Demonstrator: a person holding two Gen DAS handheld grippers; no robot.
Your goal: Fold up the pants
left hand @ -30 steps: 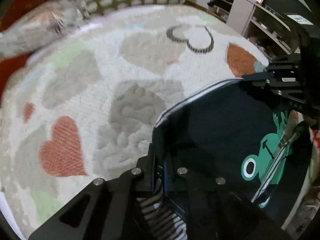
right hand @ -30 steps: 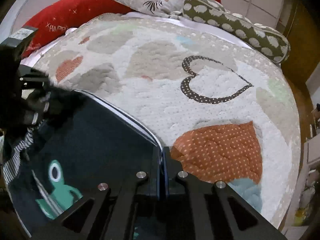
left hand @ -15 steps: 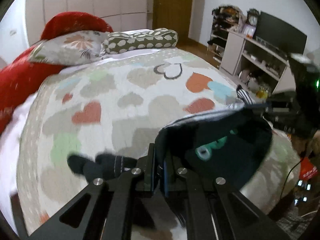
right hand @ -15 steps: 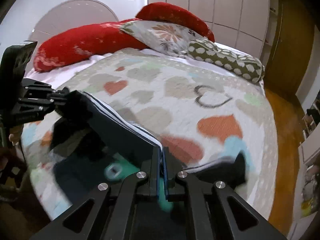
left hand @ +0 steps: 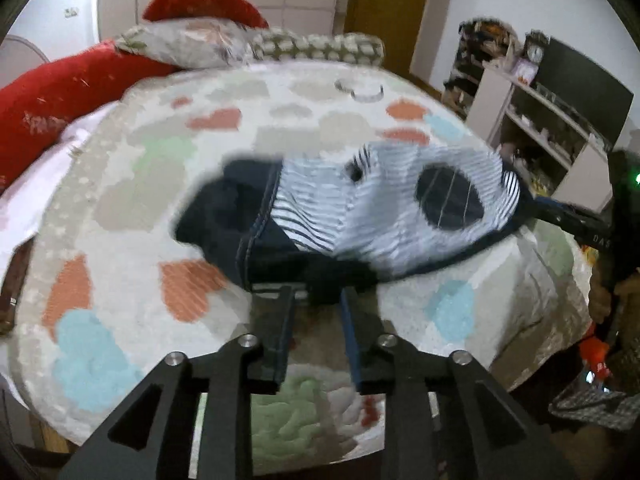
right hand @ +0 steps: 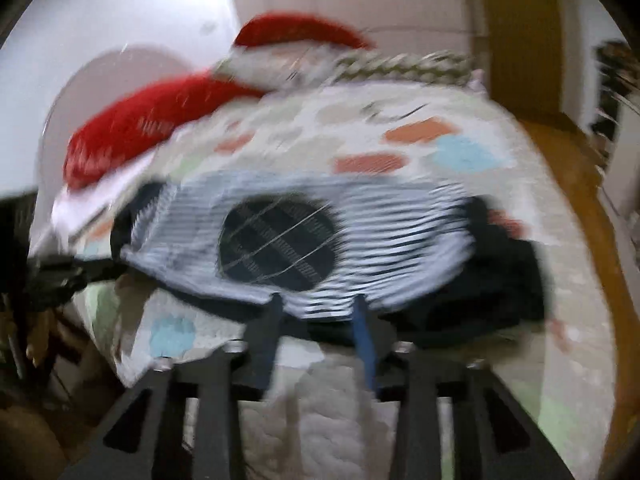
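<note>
Both views are smeared by motion, the right wrist view worst, so fine detail on the pants (left hand: 360, 216) is hard to read: a blue-and-white striped panel with a dark oval patch and navy cloth at the edges is all that comes through. The pants lie spread on the heart-patterned quilt (left hand: 120, 240) of the bed, just beyond the fingertips in each view, and their near hem is partly hidden behind the fingers. The left tool (left hand: 318, 300) points forward over the near edge of the bed with its two fingers (left hand: 280, 332) clearly apart, a gap of quilt showing between them; the tips reach the dark near edge of the cloth, though whether they touch it cannot be told, and nothing is clamped between them. The right tool (right hand: 318, 308) stands the same way, jaws spread with quilt visible in the gap, its tips at the striped hem. In the left wrist view the right tool's dark body enters at the far right of the frame, cut off by the fisheye rim. Red pillows (left hand: 60, 100) and a patterned bolster (left hand: 316, 46) line the far end of the bed; a shelf unit (left hand: 540, 120) stands to the right.
</note>
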